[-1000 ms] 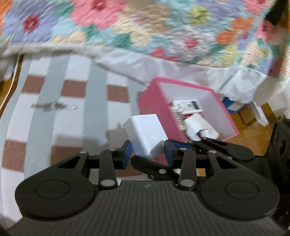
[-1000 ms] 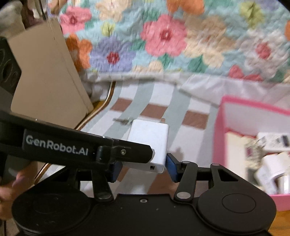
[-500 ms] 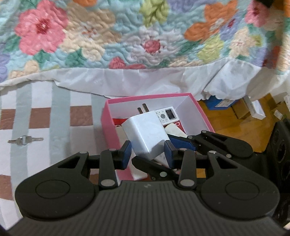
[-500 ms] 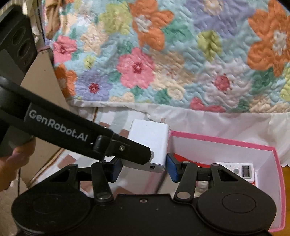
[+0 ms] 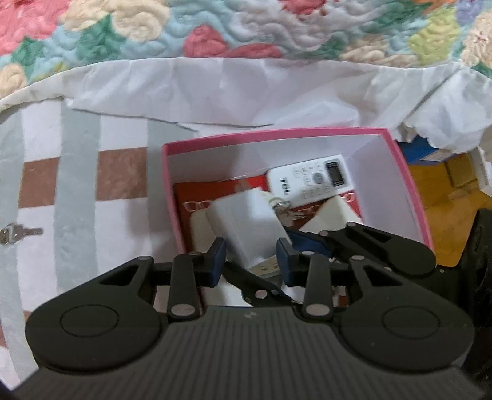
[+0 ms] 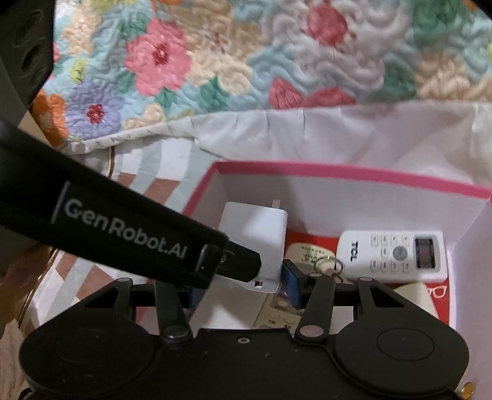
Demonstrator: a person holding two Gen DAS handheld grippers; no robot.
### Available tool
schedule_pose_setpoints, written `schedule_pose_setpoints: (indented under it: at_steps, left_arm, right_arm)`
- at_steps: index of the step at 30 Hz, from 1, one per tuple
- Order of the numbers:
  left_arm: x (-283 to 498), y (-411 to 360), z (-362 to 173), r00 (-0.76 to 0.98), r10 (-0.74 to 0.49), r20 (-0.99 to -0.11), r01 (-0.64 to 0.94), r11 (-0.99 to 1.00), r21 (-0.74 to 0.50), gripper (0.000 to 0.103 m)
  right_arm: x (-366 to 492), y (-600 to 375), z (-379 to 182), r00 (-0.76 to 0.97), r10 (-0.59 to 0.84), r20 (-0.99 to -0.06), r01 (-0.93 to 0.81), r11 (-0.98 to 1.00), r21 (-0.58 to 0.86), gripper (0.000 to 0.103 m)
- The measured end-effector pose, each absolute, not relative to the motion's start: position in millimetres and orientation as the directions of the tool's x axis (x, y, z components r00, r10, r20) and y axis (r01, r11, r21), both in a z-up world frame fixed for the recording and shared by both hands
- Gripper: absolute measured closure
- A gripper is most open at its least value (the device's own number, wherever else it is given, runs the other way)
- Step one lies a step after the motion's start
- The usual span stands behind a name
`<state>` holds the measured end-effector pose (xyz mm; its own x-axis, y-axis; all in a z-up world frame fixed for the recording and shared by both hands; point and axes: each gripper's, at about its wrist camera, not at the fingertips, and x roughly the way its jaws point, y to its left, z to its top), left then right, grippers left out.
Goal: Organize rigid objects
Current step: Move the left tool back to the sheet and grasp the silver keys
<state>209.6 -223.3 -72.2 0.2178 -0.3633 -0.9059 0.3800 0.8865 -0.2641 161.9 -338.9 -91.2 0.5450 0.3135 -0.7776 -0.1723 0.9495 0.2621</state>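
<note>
Both grippers hold one white charger block over the pink box. In the left wrist view my left gripper [image 5: 249,258] is shut on the white charger [image 5: 246,224], low inside the pink box [image 5: 276,135]. In the right wrist view my right gripper [image 6: 240,284] is shut on the same charger [image 6: 253,237], prongs pointing away. The left gripper's black finger crosses in front of it. The box [image 6: 353,175] holds a white remote [image 6: 390,255], a key ring [image 6: 329,266] and other white items.
A loose key [image 5: 18,234] lies on the striped rug [image 5: 77,190] left of the box. A floral quilt [image 5: 246,27] with white bed skirt hangs behind. Wooden floor and small boxes [image 5: 455,175] lie to the right.
Both grippers carried the charger right from above the rug to over the box, then lowered it into the box. The view closed in on the box contents.
</note>
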Motion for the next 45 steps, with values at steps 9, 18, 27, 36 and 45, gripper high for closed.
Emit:
schedule_pose_setpoints:
  at_steps: [9, 18, 27, 36, 45]
  left_arm:
    - [193.7, -185.8, -34.9, 0.300, -0.431, -0.851, 0.404, 0.865, -0.296, 0.066]
    - [180.2, -108.7, 7.8, 0.392, -0.396, -0.830, 0.423, 0.879, -0.220, 0.064]
    - [185.8, -17.8, 4.6, 0.441, -0.340, -0.831, 0.350, 0.917, -0.190, 0.064]
    - [224.6, 46.9, -60.4, 0.419, -0.368, -0.830, 0.234, 0.927, -0.293, 0.063]
    - [274.8, 91.4, -133.8, 0.384, -0.399, -0.832, 0.006, 0.903, -0.430, 0.063]
  right_arm:
    - [130.0, -327.9, -67.0, 0.573, 0.298, -0.764, -0.279, 0.947, 0.160, 0.041]
    - [91.3, -255.6, -6.7, 0.655, 0.337, -0.676, -0.539, 0.836, -0.105, 0.033]
    - [127.6, -177.2, -4.9, 0.589, 0.458, -0.666, -0.577, 0.815, 0.051, 0.034]
    - [174.2, -110.2, -73.9, 0.509, 0.445, -0.737, -0.548, 0.828, 0.121, 0.035]
    - [235.1, -96.6, -136.1, 0.537, 0.349, -0.768, -0.467, 0.881, 0.074, 0.034]
